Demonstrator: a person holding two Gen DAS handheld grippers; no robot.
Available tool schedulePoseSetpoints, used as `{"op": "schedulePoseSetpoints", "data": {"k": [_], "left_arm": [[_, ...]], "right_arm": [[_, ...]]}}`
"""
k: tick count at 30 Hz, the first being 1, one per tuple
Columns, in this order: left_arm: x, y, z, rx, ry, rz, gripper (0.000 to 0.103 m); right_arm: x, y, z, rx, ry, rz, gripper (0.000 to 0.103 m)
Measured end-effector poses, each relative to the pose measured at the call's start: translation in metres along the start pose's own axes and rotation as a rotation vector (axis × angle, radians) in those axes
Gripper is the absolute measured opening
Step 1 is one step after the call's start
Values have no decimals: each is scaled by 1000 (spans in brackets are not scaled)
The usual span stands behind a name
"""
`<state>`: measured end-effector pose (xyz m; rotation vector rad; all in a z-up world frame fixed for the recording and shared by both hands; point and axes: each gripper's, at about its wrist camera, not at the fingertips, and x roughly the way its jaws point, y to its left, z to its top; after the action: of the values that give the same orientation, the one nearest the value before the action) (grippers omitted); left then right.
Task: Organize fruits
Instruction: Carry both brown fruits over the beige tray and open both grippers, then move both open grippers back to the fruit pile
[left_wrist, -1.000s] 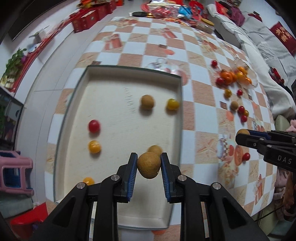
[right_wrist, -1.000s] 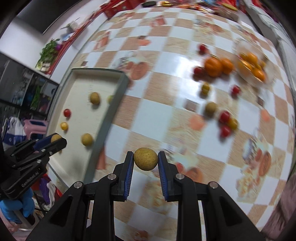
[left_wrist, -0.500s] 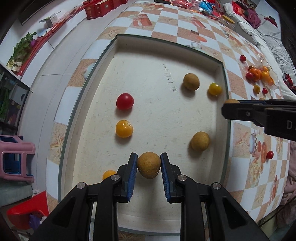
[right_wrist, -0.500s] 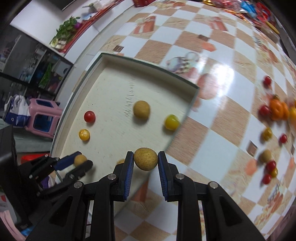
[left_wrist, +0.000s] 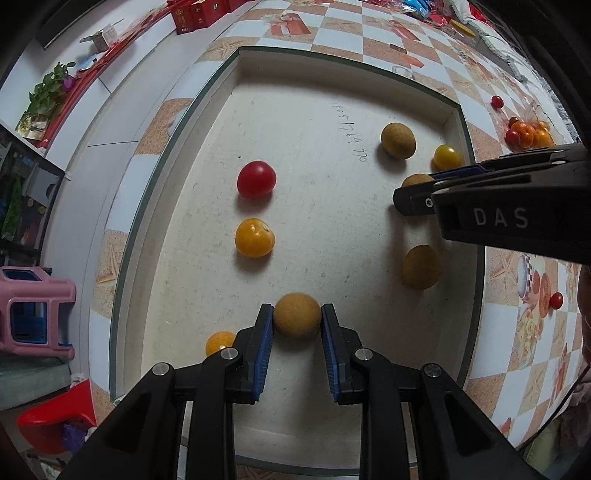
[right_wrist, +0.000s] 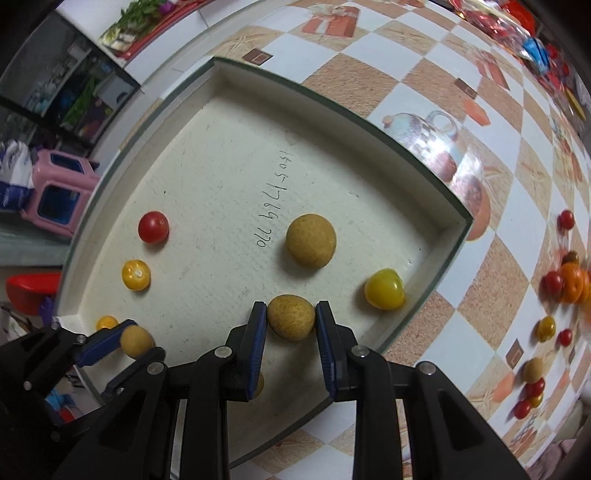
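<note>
Checkered table (right_wrist: 402, 51) carries a shallow cream tray (left_wrist: 207, 122), rim dark green; both grippers hang over it, pointing down.

Step in hand, by judgement: setting two brown fruits down inside the tray. To do it well, each should be lowered until it sits on the tray floor before the pads part, since round fruit will roll if dropped. A bare patch clear of the neighbours suits best, and the two grippers should stay apart as they release.

Left gripper (left_wrist: 297, 332): jaws nearly closed, blue pads pressing both sides of a brown round fruit (left_wrist: 297, 315), held low over the near end of the tray.

Right gripper (right_wrist: 291, 325): jaws have just been opening slightly, yet the pads seem to touch the second brown fruit (right_wrist: 291, 321) between them on both sides. It sits over the tray's right side, close to the wall.

Tray contents, loose on the floor:
- a brown fruit (right_wrist: 311, 240) near the handwritten numbers
- another brown fruit (left_wrist: 421, 266) by the right wall
- a red tomato (left_wrist: 256, 179)
- an orange tomato (left_wrist: 255, 237) just below it
- a yellow tomato (right_wrist: 384, 288) near the right wall
- a small orange one (left_wrist: 219, 341) at the near corner, partly hidden

Outside the tray, a scatter of small fruits (right_wrist: 565, 284) waits on the table, well apart.
</note>
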<state>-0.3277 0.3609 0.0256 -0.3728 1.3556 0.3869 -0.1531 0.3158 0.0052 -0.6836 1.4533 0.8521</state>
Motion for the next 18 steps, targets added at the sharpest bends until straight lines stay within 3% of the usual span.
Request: {"op": "schedulePoseSetpoints", "data": {"k": [2, 4, 5, 6, 11, 14, 18], "left_arm": [[0, 0, 0, 4, 1, 0, 28], [1, -1, 0, 9, 4, -16, 49], [0, -1, 0, 8, -3, -1, 69], [-2, -2, -1, 9, -23, 13, 73], [-2, -1, -1, 5, -13, 17, 73], [-4, 0, -2, 10, -6, 25, 73], [-10, -1, -2, 14, -8, 33, 73]], "right_arm": [[0, 5, 1, -17, 5, -3, 37], [1, 10, 4, -26, 9, -6, 40], [1, 12, 5, -26, 10, -5, 42], [1, 13, 6, -24, 11, -6, 47], [-2, 13, 7, -10, 1, 0, 67], [-10, 14, 5, -9, -24, 31, 90], [-26, 13, 6, 12, -57, 17, 101]]}}
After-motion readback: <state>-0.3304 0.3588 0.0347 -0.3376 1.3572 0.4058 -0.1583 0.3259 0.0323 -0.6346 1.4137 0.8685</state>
